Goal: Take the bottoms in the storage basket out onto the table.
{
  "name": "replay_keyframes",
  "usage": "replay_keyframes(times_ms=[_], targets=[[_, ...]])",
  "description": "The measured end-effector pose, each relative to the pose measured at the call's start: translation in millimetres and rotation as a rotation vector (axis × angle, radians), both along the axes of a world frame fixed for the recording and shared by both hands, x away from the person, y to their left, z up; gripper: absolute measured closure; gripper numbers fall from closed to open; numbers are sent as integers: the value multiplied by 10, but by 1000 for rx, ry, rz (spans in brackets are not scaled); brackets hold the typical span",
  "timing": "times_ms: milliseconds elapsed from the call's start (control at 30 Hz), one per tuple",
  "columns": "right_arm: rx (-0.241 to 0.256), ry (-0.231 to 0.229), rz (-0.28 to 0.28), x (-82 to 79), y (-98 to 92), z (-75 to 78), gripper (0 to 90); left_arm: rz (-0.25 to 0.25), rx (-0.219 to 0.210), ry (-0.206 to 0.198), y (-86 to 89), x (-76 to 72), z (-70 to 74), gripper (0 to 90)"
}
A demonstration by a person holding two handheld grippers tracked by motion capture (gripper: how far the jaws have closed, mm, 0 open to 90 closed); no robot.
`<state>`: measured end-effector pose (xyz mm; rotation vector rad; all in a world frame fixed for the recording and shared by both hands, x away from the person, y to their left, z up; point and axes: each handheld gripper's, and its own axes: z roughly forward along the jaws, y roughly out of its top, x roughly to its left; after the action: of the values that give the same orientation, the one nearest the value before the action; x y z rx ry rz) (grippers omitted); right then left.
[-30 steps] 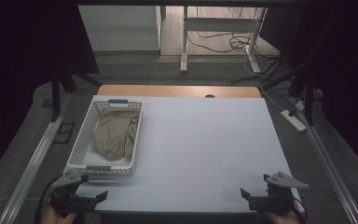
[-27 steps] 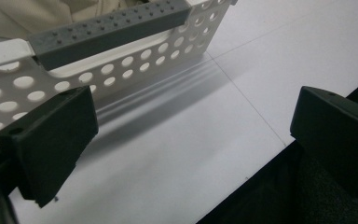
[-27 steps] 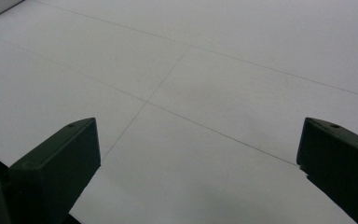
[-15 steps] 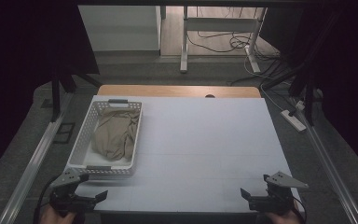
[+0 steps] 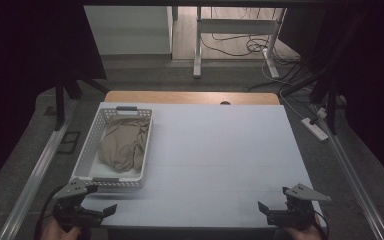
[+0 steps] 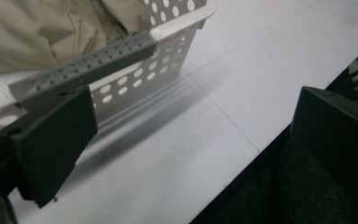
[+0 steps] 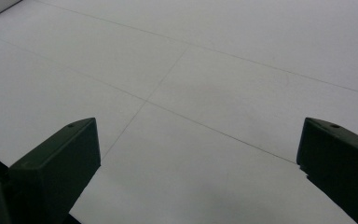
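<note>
Table (image 5: pixel 220 150): white top, faint seam lines crossing it, wooden strip showing along far edge. Basket (image 5: pixel 91 155): white, perforated, grey handles at near and far ends, stands on left part of table, long side running near to far, near end close to near edge. Rest of top bare white sheet.

My left gripper (image 5: pixel 92 212) sits low at my near left, jaws spread wide — my right gripper (image 5: pixel 275 212) mirrors it at my near right, jaws equally parted, gripping nothing.
</note>
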<state>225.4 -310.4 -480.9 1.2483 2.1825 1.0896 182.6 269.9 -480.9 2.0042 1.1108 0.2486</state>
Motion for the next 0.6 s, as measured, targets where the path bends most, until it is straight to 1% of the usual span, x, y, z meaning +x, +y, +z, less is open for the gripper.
replay_keyframes(times_ms=[33, 200, 300, 367, 500, 533, 600], targets=[[0, 0, 0, 0, 0, 0, 0, -6, -4, 7, 3, 4, 3, 3], [-1, 1, 0, 1, 1, 0, 0, -6, -7, 9, 5, 14, 23, 0], [-2, 2, 0, 1, 1, 0, 0, 0, 0, 6, 2, 26, 47, 0], [-1, 0, 0, 0, 1, -1, 0, -1, -1, 12, 4, 37, 63, 0], [2, 1, -2, 1, -5, 0, 0, 4, 14, 6, 2, 50, 88, 0], [3, 1, -2, 1, -5, 0, 0, 6, 27, 2, 3, 64, 104, 0], [2, 1, -2, 1, -4, -1, 0, 5, 30, -3, 2, 80, 111, 0]])
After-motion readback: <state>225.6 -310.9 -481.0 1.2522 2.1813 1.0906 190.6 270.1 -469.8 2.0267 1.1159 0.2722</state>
